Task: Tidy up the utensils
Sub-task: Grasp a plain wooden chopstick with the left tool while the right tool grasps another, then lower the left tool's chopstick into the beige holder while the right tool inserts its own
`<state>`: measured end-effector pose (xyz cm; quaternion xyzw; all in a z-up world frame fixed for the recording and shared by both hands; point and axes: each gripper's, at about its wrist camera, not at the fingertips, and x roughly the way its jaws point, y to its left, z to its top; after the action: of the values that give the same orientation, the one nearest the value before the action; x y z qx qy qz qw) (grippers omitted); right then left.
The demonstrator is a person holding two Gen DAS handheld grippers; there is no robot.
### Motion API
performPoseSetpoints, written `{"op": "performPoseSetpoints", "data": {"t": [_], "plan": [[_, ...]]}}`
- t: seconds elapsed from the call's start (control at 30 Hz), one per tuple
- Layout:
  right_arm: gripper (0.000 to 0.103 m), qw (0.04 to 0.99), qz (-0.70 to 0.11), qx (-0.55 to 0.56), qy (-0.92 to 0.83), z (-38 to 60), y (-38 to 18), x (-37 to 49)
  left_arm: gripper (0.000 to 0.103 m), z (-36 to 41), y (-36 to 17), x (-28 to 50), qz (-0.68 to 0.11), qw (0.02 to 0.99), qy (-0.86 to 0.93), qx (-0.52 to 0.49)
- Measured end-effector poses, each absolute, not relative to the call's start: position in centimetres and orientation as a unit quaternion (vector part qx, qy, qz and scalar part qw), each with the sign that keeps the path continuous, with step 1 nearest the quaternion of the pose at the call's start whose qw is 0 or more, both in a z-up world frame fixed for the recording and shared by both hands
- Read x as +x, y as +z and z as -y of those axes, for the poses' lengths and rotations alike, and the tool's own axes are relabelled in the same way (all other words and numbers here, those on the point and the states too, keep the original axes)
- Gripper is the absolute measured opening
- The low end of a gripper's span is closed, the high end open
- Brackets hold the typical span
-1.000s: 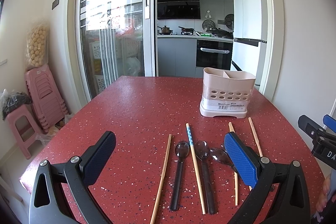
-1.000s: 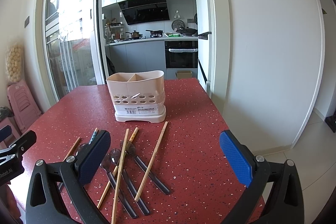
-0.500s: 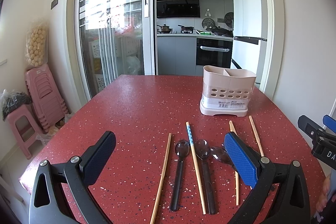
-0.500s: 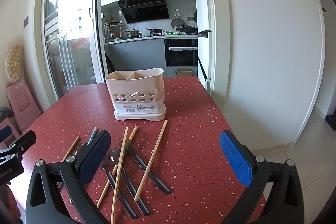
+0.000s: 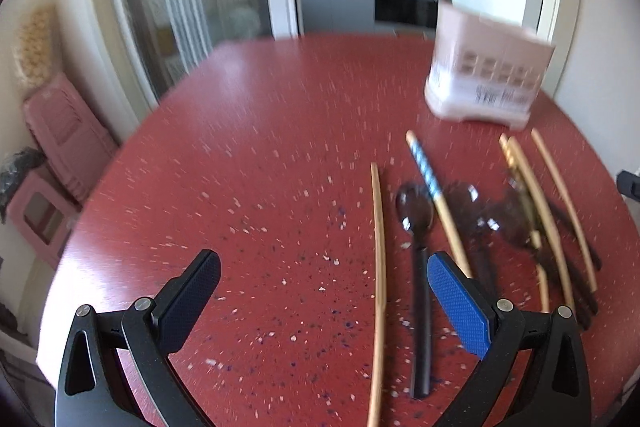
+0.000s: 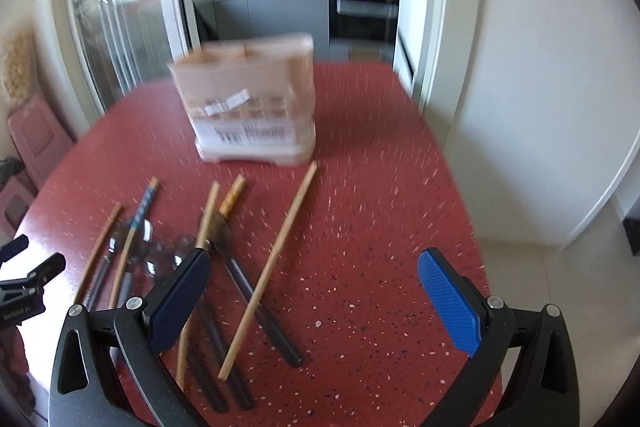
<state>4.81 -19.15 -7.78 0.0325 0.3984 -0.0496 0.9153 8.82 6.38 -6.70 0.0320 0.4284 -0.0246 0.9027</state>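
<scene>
Red speckled table (image 5: 260,155), seen from two handheld grippers, both views blurred.

Nearest in the left wrist view: left gripper (image 5: 320,291), fingers spread wide, holding nothing, poised over the table's near edge. Between its fingers, a plain wooden chopstick (image 5: 378,267) running away from the near edge. Just right of that, a dark spoon (image 5: 418,267), bowl pointing toward the far edge, handle close beside the blue right finger pad (image 5: 460,311). Next, a chopstick with a blue-patterned end (image 5: 434,183), lying across the spoon bowl's right rim. Further right, more dark spoons and wooden chopsticks in a loose overlapping cluster (image 5: 532,211) near the right edge; exact count hard to tell through the blur.

Nearest in the right wrist view: right gripper (image 6: 312,299), fingers also spread wide and empty, over the near edge. Left finger pad (image 6: 180,303) above the dark handles; one long chopstick (image 6: 272,263) slanting between the fingers. Left gripper's black body (image 6: 24,291) at the left edge of this view.

Beyond all utensils, toward the far edge: pale pink holder (image 6: 248,107), upright, perforated front, inner divider, barcode label. Utensils near the holder, not in it.
</scene>
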Motion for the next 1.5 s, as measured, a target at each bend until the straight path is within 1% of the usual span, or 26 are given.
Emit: {"op": "performPoseSetpoints", "data": {"t": [0.07,0.1,0.13,0.17,0.23,0.27,0.33,0.4,0.43,0.5,0.6,0.67,0.7,0.73,0.77,0.8,0.83,0.87,0.9,0.93,0.97,1.07,1.2,1.37,1.5], "plan": [[0.102,0.896,-0.439,0.049,-0.043,19.8,-8.6,6.8,0.103,-6.5,-7.6,9.9,-0.454,0.890,-0.035,0.031],[0.099,0.885,-0.461,0.059,-0.041,20.1,-9.2,8.1,0.103,-6.5,-8.0,10.3,-0.465,0.884,-0.042,0.030],[0.096,0.877,-0.474,0.067,-0.040,20.2,-9.7,9.0,0.103,-6.2,-8.3,10.5,-0.470,0.881,-0.044,0.032],[0.090,0.870,-0.487,0.075,-0.040,20.3,-10.1,9.8,0.103,-6.0,-8.6,10.8,-0.478,0.876,-0.050,0.039],[0.084,0.849,-0.519,0.092,-0.035,20.5,-11.1,11.8,0.103,-5.3,-8.7,11.5,-0.488,0.869,-0.053,0.053],[0.079,0.844,-0.526,0.096,-0.033,20.5,-11.4,12.4,0.103,-5.0,-8.9,11.7,-0.494,0.865,-0.055,0.061],[0.075,0.828,-0.551,0.100,-0.032,20.4,-12.3,13.8,0.103,-4.8,-9.0,12.4,-0.509,0.856,-0.058,0.070],[0.065,0.809,-0.576,0.108,-0.032,20.2,-13.4,14.8,0.103,-4.6,-9.2,13.0,-0.519,0.850,-0.063,0.069],[0.065,0.810,-0.576,0.105,-0.036,20.2,-13.4,14.9,0.103,-4.5,-9.2,13.3,-0.523,0.847,-0.064,0.068],[0.058,0.805,-0.585,0.095,-0.030,19.5,-13.4,15.2,0.103,-4.4,-9.1,13.6,-0.532,0.842,-0.069,0.064],[0.055,0.797,-0.600,0.060,-0.038,18.2,-13.7,15.4,0.102,-4.2,-9.0,13.9,-0.539,0.835,-0.084,0.071],[0.052,0.793,-0.607,0.026,-0.043,17.2,-14.0,15.4,0.095,-4.0,-9.0,14.2,-0.544,0.830,-0.100,0.073],[0.046,0.793,-0.607,0.025,-0.040,16.8,-14.0,15.3,0.090,-3.8,-8.9,14.4,-0.548,0.826,-0.106,0.073],[0.042,0.791,-0.610,0.023,-0.041,16.4,-14.2,15.3,0.087,-3.8,-8.8,14.5,-0.551,0.824,-0.111,0.073],[0.033,0.789,-0.612,0.025,-0.039,16.2,-14.2,15.2,0.082,-3.4,-8.7,14.6,-0.554,0.820,-0.118,0.078],[0.019,0.787,-0.615,0.025,-0.038,16.0,-14.2,15.0,0.073,-3.1,-8.7,14.6,-0.555,0.819,-0.124,0.082],[0.014,0.785,-0.618,0.026,-0.037,15.9,-14.1,14.9,0.068,-2.6,-8.5,14.6,-0.556,0.816,-0.135,0.086],[0.011,0.783,-0.620,0.027,-0.035,15.6,-13.6,15.2,0.057,-2.2,-8.4,14.5,-0.556,0.813,-0.143,0.093],[0.007,0.783,-0.621,0.026,-0.031,15.5,-13.6,15.0,0.041,-1.8,-8.3,14.3,-0.555,0.813,-0.148,0.100],[0.007,0.783,-0.620,0.027,-0.029,15.4,-13.6,14.8,0.037,-1.7,-8.3,14.0,-0.555,0.811,-0.153,0.105],[0.006,0.784,-0.619,0.033,-0.025,15.5,-13.3,14.9,0.036,-1.4,-8.3,13.9,-0.553,0.812,-0.152,0.112],[0.006,0.786,-0.615,0.059,-0.011,16.6,-12.2,14.3,0.035,-1.1,-8.1,13.1,-0.541,0.821,-0.147,0.110],[0.006,0.808,-0.585,0.065,0.024,18.0,-10.2,12.7,0.035,-2.4,-6.4,12.2,-0.517,0.841,-0.139,0.074],[0.006,0.832,-0.543,0.088,0.078,18.8,-6.2,10.5,0.035,-3.4,-1.4,11.6,-0.456,0.880,-0.134,0.028],[0.006,0.865,-0.478,0.109,0.109,19.6,-1.0,9.9,0.035,-3.2,3.8,12.8,-0.393,0.909,-0.141,-0.006]]}}
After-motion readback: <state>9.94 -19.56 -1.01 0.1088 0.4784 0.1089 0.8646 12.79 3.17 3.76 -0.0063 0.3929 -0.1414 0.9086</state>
